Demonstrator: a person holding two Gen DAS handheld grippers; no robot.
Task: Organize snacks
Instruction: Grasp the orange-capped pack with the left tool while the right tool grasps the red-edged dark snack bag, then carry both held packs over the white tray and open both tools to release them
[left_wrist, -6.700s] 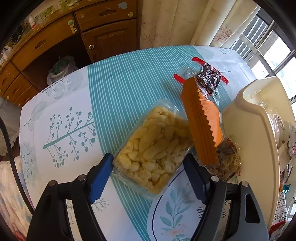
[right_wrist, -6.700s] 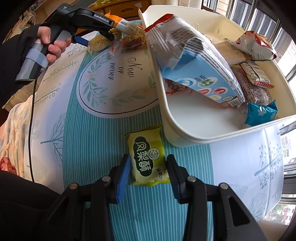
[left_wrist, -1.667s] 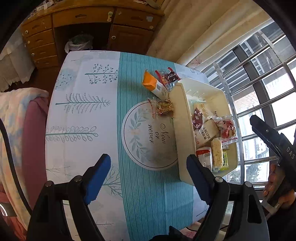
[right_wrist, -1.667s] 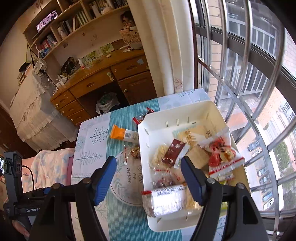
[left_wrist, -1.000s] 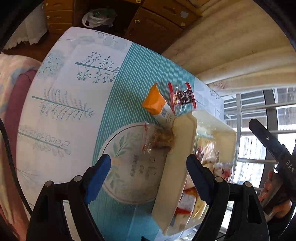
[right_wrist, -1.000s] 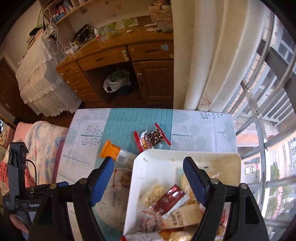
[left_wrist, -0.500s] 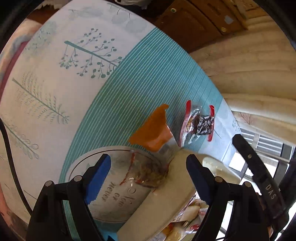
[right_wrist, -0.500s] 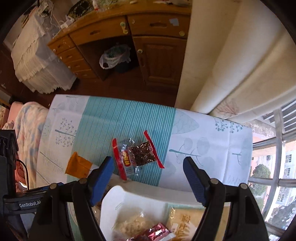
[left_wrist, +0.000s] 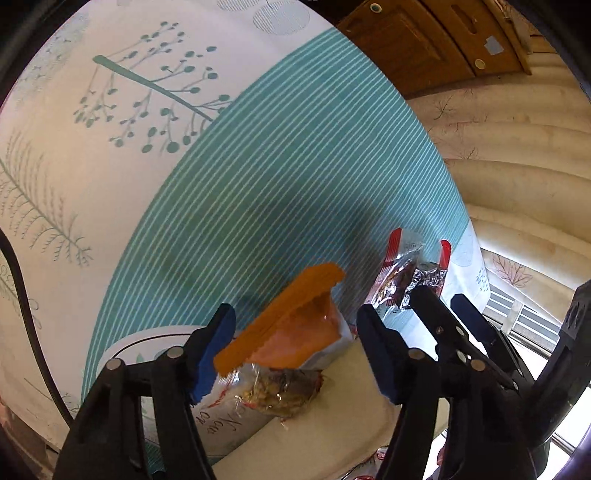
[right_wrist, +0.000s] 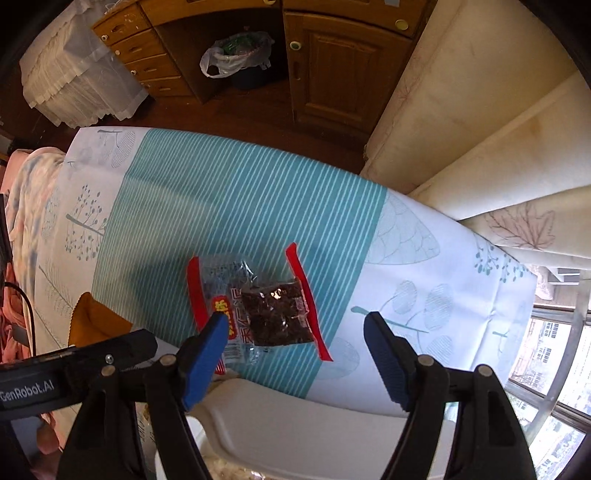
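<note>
Crinkly, light film packet (right_wrist: 266, 306) with red side seals lies on the tabletop (right_wrist: 221, 206); both released claws, left claw (left_wrist: 295, 347) and right claw (right_wrist: 295, 354), should pinch a sealed edge.

The white tray (right_wrist: 295, 424) runs off the bottom edge of the right wrist view, its contents hidden but for pale scraps at the frame line. The orange packet (right_wrist: 94, 323) disappears behind the left hand-held gripper's black arm there. In the left wrist view, the clear bag of brown snacks (left_wrist: 275, 393) lies partly under that orange packet (left_wrist: 291, 332). Print on the red-edged packet (right_wrist: 258, 306) is too small to read.
</note>
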